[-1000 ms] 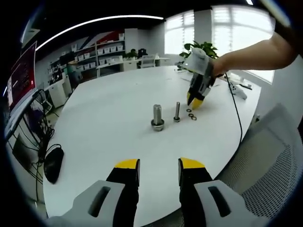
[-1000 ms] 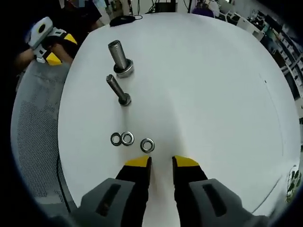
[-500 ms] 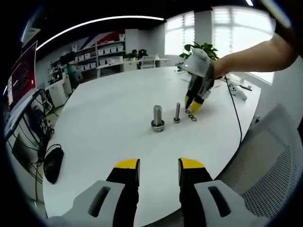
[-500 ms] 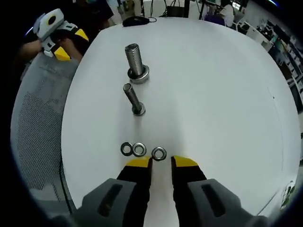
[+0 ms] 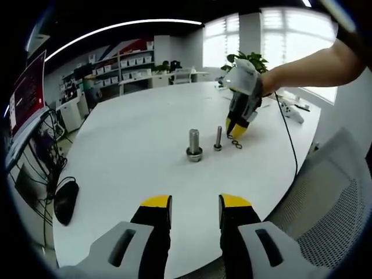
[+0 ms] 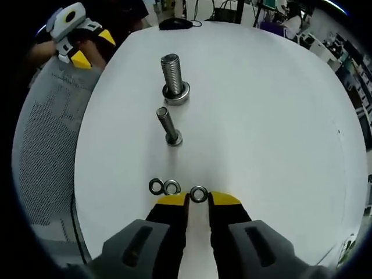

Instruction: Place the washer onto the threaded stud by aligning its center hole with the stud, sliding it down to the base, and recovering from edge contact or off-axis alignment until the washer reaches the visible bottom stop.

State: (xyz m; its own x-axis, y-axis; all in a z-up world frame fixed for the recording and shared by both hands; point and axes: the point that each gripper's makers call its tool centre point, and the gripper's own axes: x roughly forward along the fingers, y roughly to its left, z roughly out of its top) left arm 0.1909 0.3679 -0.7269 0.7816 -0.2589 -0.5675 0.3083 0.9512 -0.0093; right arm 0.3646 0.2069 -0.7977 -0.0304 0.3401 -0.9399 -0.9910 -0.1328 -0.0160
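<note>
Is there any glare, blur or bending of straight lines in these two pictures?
Left gripper view: windows overexposed, ceiling light strip curves, table evenly lit. Right gripper view: sharp washers, soft short shadows, table edge bowed by fisheye.

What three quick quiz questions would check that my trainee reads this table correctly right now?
1. True or false: a washer already sits at the base of the large threaded stud.
2. How many loose washers lie on the white table just ahead of the right tool?
3. Multiple choice: the right tool's jaws are (A) clamped on a washer, (B) slightly apart with the single washer at their tips, (C) around the thin bolt.

Key:
1. True; a ring shows around its foot.
2. Three: a touching washer pair and the single washer.
3. B.
</note>
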